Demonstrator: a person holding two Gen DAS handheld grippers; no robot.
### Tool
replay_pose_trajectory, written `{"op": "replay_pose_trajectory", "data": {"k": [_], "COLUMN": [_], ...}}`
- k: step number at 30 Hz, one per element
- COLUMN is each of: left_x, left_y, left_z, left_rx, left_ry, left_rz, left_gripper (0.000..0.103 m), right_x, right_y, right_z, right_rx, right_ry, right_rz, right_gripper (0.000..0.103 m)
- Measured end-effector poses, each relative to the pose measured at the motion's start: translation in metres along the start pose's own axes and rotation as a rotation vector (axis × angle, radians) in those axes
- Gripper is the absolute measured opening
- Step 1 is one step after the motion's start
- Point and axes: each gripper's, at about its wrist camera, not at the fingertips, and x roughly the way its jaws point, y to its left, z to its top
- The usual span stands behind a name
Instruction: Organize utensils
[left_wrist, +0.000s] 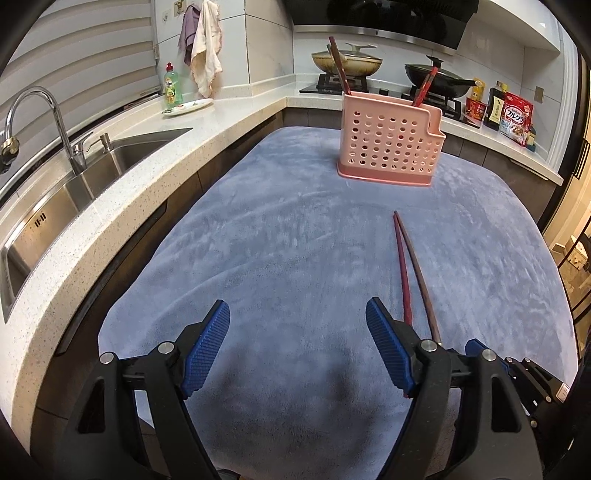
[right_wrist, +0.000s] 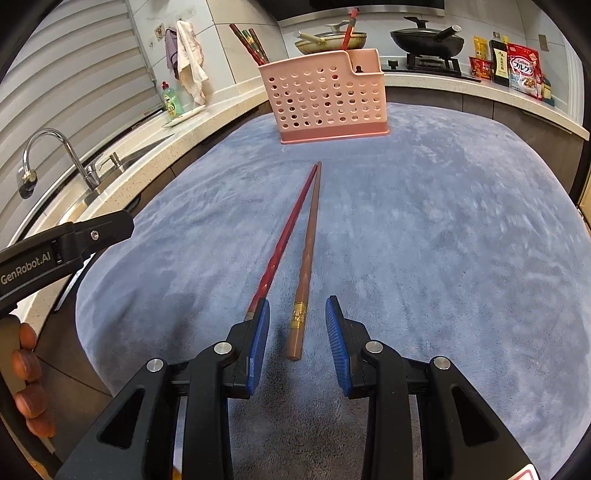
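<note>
Pink perforated utensil holder (right_wrist: 325, 98) upright at the blue cloth's (right_wrist: 424, 229) far end, several chopsticks inside. Nearer than the holder, flat on the cloth: red chopstick (right_wrist: 286, 240) beside brown chopstick (right_wrist: 308, 251), tips converging toward it. Right gripper (right_wrist: 297, 328) parted, brown chopstick's butt between, untouched. Left gripper (left_wrist: 297, 343) wide, empty.

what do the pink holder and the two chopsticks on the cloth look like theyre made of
Pink holder: likely moulded plastic, matt, with even punched holes.
Red chopstick: glossy lacquer, catching highlights; core unclear.
Brown chopstick: probably wood, duller, with a gold band near its thick end.
</note>
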Motion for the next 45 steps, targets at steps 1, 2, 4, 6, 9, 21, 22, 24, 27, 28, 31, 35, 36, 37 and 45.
{"op": "replay_pose_trajectory", "data": {"k": [1, 2, 4, 6, 9, 21, 22, 24, 27, 28, 31, 35, 36, 37, 45], "left_x": [0.001, 0.001, 0.001, 0.002, 0.004, 0.009, 0.010, 0.011, 0.014, 0.016, 0.022, 0.028, 0.030, 0.032, 0.050], "left_y": [-0.001, -0.001, -0.003, -0.004, -0.005, -0.006, -0.006, -0.008, -0.012, -0.014, -0.023, -0.037, -0.041, -0.045, -0.055], "left_z": [-0.001, -0.002, -0.004, -0.006, -0.007, -0.015, -0.016, -0.019, -0.025, -0.027, -0.034, -0.043, -0.045, -0.047, -0.051], "left_rx": [0.002, 0.005, 0.012, 0.018, 0.017, 0.004, 0.004, 0.004, 0.006, 0.009, 0.010, 0.040, 0.050, 0.059, 0.073], "left_ry": [0.002, 0.002, 0.001, 0.003, 0.011, 0.040, 0.043, 0.056, 0.074, 0.089, 0.122, 0.139, 0.141, 0.145, 0.174], "left_rz": [0.002, 0.006, 0.009, 0.009, 0.006, -0.012, -0.016, -0.030, -0.059, -0.090, -0.130, -0.146, -0.147, -0.146, -0.145], "left_gripper": [0.077, 0.077, 0.080, 0.081, 0.081, 0.086, 0.087, 0.088, 0.088, 0.088, 0.088, 0.088, 0.088, 0.088, 0.065], "right_x": [0.002, 0.003, 0.007, 0.010, 0.014, 0.012, 0.011, 0.006, -0.001, -0.004, -0.009, -0.013, -0.014, -0.014, -0.012], "right_y": [-0.001, -0.001, -0.003, -0.003, -0.004, -0.015, -0.017, -0.022, -0.032, -0.038, -0.051, -0.057, -0.057, -0.057, -0.054], "right_z": [-0.001, -0.002, -0.004, -0.005, -0.008, -0.013, -0.014, -0.016, -0.020, -0.023, -0.027, -0.032, -0.033, -0.033, -0.033], "right_rx": [0.004, 0.006, 0.010, 0.011, 0.008, 0.017, 0.022, 0.030, 0.050, 0.065, 0.109, 0.125, 0.122, 0.120, 0.106], "right_ry": [0.004, 0.006, 0.010, 0.014, 0.025, 0.026, 0.024, 0.015, 0.006, 0.008, 0.013, 0.013, 0.012, 0.012, 0.010], "right_rz": [-0.001, -0.001, -0.004, -0.008, -0.010, -0.016, -0.015, -0.028, -0.049, -0.049, -0.019, -0.007, -0.009, -0.011, -0.013], "right_gripper": [0.031, 0.031, 0.031, 0.030, 0.027, 0.007, 0.007, 0.007, 0.007, 0.007, 0.007, 0.007, 0.007, 0.007, 0.007]}}
